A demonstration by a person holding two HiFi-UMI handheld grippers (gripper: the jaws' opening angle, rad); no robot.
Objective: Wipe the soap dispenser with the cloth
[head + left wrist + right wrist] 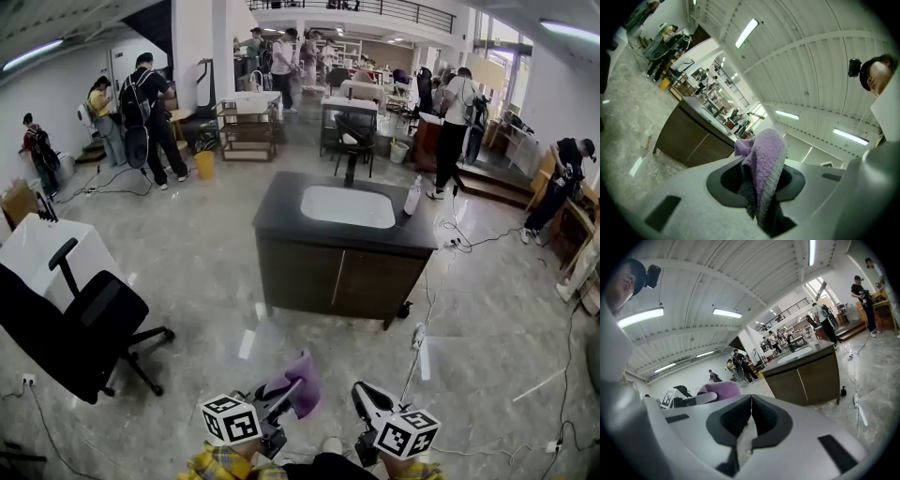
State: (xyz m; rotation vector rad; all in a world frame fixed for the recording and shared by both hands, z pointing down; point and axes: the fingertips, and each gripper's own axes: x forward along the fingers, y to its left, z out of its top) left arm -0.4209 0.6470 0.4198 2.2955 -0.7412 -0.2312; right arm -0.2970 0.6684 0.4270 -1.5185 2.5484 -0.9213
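The fingers [725,180] of the left gripper [757,185] are clamped on a purple cloth [765,157]. The cloth stands up between them, and its grey edge goes down into the gap. The fingers [733,418] of the right gripper [751,414] are pressed together, and nothing is between them.

In the head view both grippers are at the bottom middle of the frame, side by side, with the cloth on the left one. The soap dispenser [413,197] stands upright a little right of the middle of the frame, on the right end of the dark cabinet top [281,211], just beside the white sink [347,206]. It is well apart from both grippers. A black office chair [80,328] is at the lower left, and people stand in the upper part of the frame.
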